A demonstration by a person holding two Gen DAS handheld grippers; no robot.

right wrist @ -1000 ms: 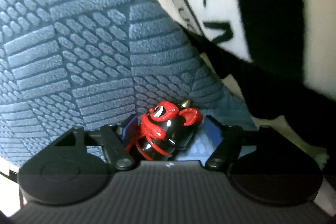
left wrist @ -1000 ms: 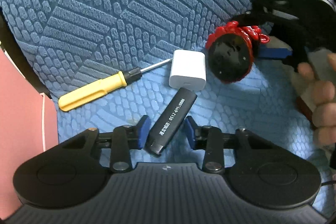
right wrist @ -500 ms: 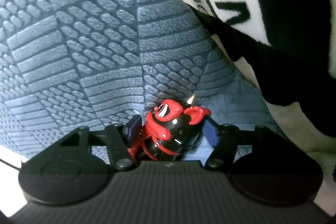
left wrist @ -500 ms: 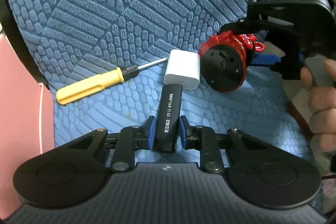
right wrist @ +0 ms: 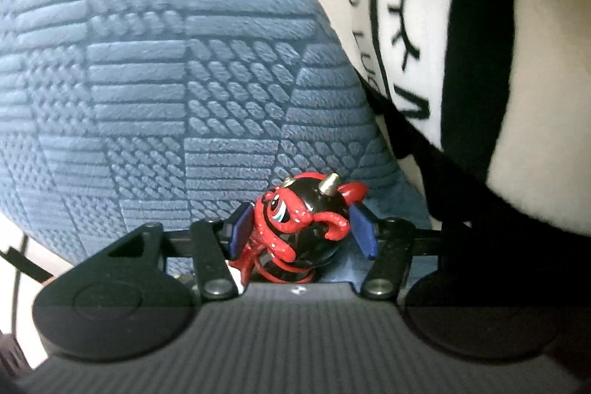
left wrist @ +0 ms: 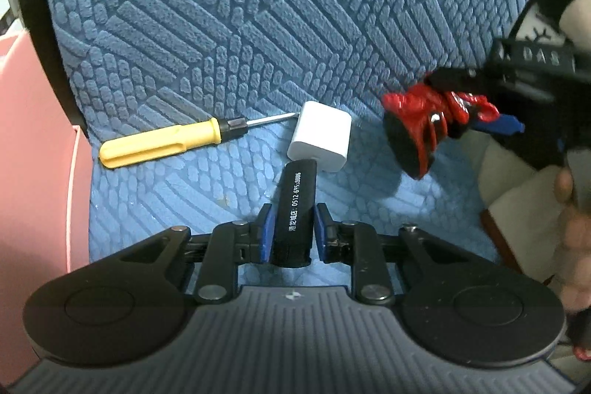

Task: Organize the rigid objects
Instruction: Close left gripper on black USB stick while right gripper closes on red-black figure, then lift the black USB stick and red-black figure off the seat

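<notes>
A black bar with white print (left wrist: pixel 300 189) lies lengthwise between the blue pads of my left gripper (left wrist: pixel 293 232), which is shut on its near end; the bar's far end touches a white charger cube (left wrist: pixel 320 139). A yellow-handled screwdriver (left wrist: pixel 162 143) rests on the blue cushion (left wrist: pixel 258 24) to the left of the cube. My right gripper (right wrist: pixel 302 231) has its jaws closing on a red and black figurine (right wrist: pixel 303 220), and both pads press its sides. In the left wrist view that figurine (left wrist: pixel 413 132) hangs tilted above the cushion at the right, held by the right gripper (left wrist: pixel 469 102).
A pink box wall (left wrist: pixel 33 154) stands at the cushion's left edge. A person's hand (left wrist: pixel 569 209) grips the right tool at the far right. Black and white printed fabric (right wrist: pixel 443 24) fills the right side of the right wrist view.
The left jaws closed onto the black bar, which turned straight between them. The right jaws narrowed on the figurine, and it rose off the cushion and tilted.
</notes>
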